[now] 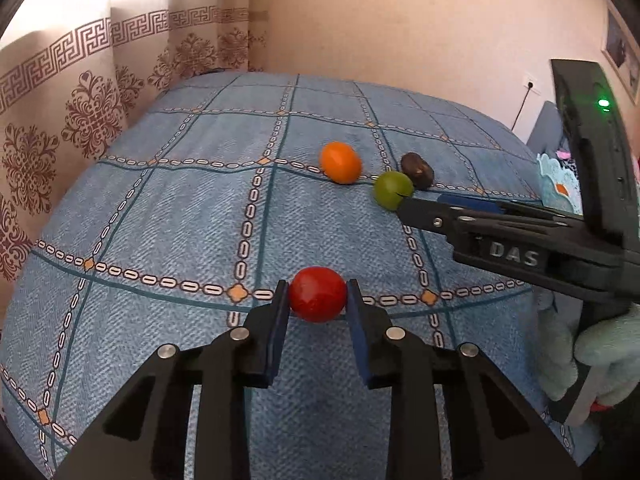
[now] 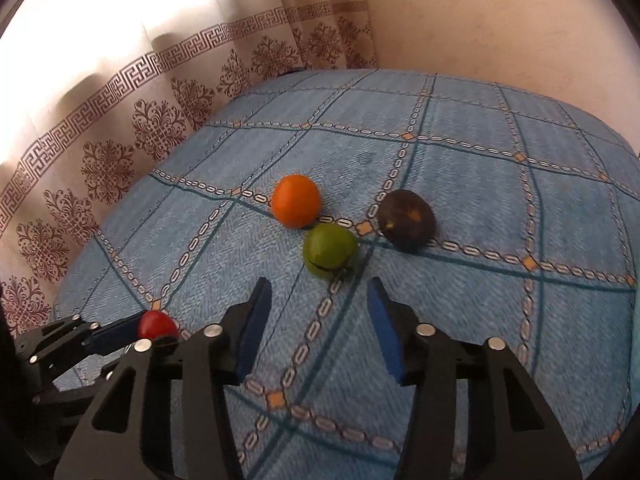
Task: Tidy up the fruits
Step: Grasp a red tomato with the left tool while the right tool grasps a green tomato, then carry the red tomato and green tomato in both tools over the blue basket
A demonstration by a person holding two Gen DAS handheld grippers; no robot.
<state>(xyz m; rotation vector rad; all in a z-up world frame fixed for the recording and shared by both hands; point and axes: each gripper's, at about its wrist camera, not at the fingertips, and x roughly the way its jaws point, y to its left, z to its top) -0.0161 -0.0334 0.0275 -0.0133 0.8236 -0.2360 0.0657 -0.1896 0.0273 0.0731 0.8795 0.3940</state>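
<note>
Behind the spread right gripper (image 2: pixel 320 312), the left gripper (image 1: pixel 317 294) pinches a half-hidden red fruit (image 2: pixel 157 325).

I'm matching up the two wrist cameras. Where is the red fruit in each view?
Left wrist: red fruit at lower centre, between the left gripper fingers.
Right wrist: red fruit at lower left, partly hidden.
Shared landmark: the orange fruit beside the green fruit.
</note>
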